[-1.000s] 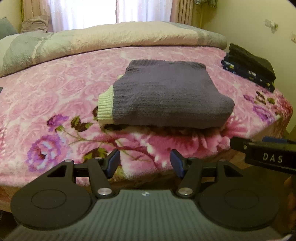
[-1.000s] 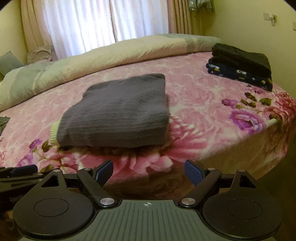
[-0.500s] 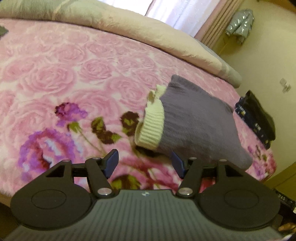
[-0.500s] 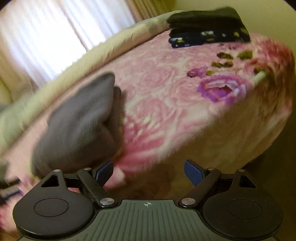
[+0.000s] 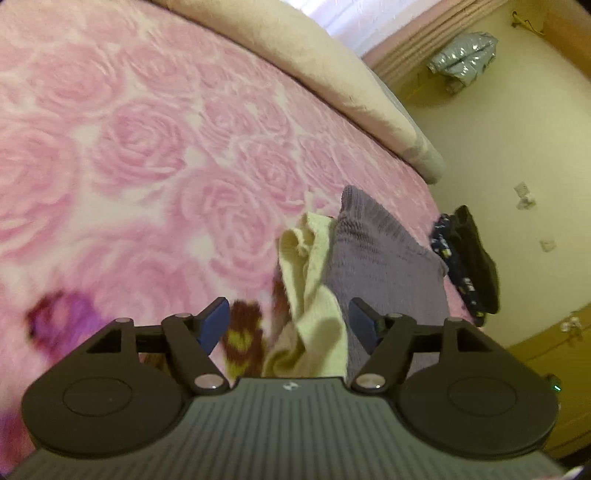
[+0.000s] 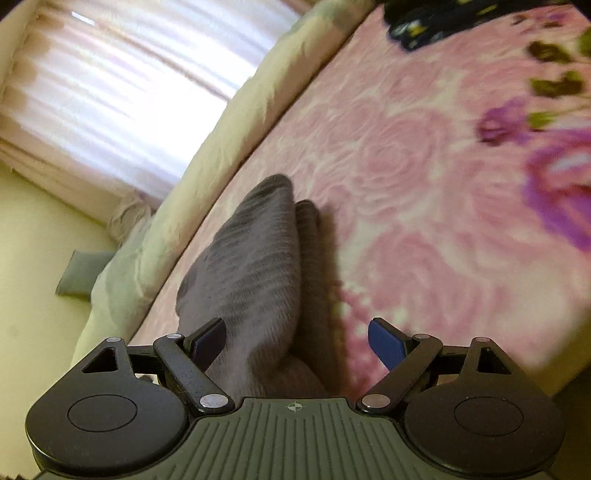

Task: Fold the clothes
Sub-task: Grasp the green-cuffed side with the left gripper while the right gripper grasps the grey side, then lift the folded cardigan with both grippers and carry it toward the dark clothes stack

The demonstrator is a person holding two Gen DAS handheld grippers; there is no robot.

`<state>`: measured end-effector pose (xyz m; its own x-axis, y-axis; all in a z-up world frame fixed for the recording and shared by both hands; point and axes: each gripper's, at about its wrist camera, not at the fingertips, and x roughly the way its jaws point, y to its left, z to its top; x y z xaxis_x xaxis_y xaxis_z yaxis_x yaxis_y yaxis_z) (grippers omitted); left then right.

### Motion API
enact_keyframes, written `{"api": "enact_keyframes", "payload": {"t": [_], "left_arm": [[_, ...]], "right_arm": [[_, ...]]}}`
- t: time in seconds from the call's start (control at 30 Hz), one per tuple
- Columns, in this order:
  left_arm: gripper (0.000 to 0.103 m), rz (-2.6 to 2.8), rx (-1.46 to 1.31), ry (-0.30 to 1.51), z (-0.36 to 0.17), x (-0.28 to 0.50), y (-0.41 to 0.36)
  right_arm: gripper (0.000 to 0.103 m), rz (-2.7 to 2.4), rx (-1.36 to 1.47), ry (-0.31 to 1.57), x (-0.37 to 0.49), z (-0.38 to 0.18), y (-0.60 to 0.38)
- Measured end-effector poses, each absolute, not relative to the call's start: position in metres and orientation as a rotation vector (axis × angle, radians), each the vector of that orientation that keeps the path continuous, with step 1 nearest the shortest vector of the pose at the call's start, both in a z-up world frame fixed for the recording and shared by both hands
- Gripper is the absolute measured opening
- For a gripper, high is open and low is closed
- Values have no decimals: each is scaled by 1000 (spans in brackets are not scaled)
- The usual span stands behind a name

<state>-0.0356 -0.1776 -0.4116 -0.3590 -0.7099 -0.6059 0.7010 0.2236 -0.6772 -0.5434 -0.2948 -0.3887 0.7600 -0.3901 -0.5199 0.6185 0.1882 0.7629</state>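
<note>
A folded grey knit sweater (image 5: 384,254) with a cream ribbed hem (image 5: 314,291) lies on the pink rose blanket (image 5: 140,155). My left gripper (image 5: 290,323) is open, its jaws either side of the cream hem at the sweater's left end. The sweater also shows in the right wrist view (image 6: 255,273), where my right gripper (image 6: 297,341) is open with the sweater's right end between its jaws. Neither gripper has closed on the cloth.
A stack of dark folded clothes (image 5: 469,258) sits at the bed's far right edge, also in the right wrist view (image 6: 443,18). A cream duvet (image 5: 314,66) lies along the back of the bed. The bed's front edge (image 6: 554,350) drops off at the right.
Both grippers have moved in from in front of the bed to the sweater's two ends and tilted. The sweater now lies between each pair of open jaws.
</note>
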Motion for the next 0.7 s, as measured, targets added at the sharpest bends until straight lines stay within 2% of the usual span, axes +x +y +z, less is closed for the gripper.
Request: {"api": "enact_keyframes", "payload": {"t": [0.17, 0.37, 0.47, 0.7], "left_arm": [[70, -1478, -141, 1463, -438, -16, -206], [76, -1541, -124, 1534, -452, -24, -235], [78, -1556, -115, 1547, -454, -26, -245], [74, -1615, -107, 1615, -461, -48, -265]], "right_arm": [[87, -707, 1203, 328, -523, -396, -328], [87, -665, 1260, 398, -512, -409, -349], [101, -615, 1316, 369, -513, -416, -357], [102, -507, 1353, 357, -501, -424, -371]]}}
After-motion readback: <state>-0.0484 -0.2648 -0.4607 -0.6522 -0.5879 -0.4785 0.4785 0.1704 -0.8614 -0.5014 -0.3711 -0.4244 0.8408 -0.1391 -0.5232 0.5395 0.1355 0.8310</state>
